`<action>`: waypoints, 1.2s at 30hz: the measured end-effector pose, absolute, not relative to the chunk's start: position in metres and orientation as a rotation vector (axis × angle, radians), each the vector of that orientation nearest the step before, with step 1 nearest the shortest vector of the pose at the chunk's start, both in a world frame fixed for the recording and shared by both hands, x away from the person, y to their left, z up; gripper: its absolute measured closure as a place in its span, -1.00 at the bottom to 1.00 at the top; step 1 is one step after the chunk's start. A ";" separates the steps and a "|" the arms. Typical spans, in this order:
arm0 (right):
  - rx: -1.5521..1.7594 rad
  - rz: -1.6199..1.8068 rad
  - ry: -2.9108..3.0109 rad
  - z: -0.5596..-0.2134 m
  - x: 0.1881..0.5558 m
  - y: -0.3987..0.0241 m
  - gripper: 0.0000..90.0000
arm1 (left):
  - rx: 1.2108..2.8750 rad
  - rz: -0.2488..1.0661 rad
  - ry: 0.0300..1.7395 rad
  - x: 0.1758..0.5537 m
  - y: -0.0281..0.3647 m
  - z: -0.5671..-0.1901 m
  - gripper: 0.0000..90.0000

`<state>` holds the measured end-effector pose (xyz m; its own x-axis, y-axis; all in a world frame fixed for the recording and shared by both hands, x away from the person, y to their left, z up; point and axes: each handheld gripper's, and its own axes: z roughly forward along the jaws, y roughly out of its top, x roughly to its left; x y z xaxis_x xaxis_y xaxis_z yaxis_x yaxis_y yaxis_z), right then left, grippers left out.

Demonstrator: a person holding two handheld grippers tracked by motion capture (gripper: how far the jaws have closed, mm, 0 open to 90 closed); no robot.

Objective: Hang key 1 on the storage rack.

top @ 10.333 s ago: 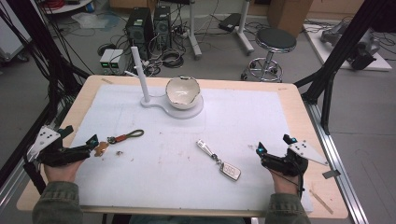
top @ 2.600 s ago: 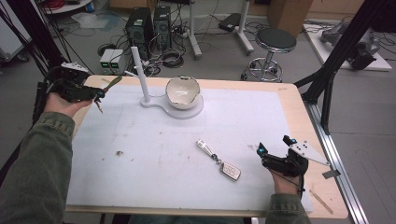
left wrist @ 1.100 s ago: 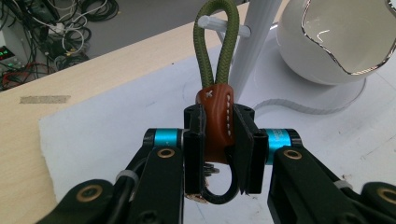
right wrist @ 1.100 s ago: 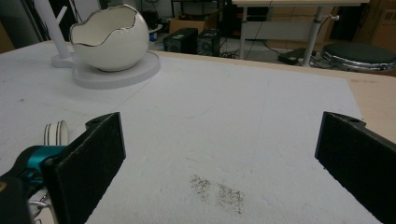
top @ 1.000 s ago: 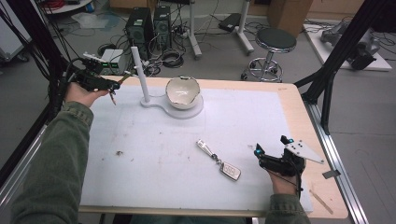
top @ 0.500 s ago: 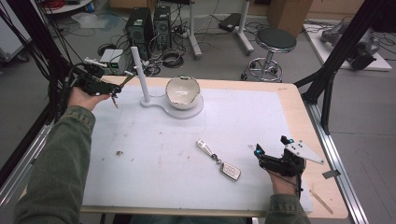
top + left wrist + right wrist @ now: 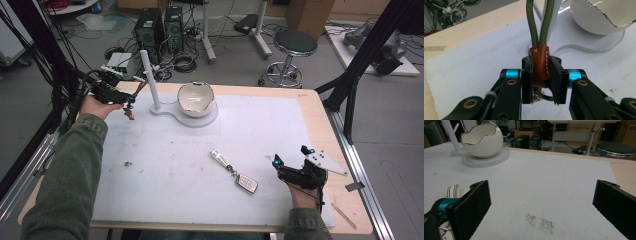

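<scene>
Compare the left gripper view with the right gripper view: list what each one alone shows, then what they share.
Left gripper view alone: the left gripper shut on the brown leather tab of an olive green cord loop keychain.

Right gripper view alone: the right gripper with jaws wide apart, a dark crumb patch on the mat, and a black round stool.

Both: the white eggshell-shaped bowl on its white base, on the white table mat.

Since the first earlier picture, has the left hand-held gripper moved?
Yes. The left hand-held gripper, shut on the green cord keychain, has gone from the table's near left edge to the far left corner, beside the white stand's post.
</scene>
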<state>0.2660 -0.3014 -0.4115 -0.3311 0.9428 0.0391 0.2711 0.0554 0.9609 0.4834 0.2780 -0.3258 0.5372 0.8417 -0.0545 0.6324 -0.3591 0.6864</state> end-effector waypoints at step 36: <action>1.236 1.317 1.667 -0.410 0.264 -0.304 -0.99 | 2.054 0.525 1.276 0.454 0.275 -0.304 -0.96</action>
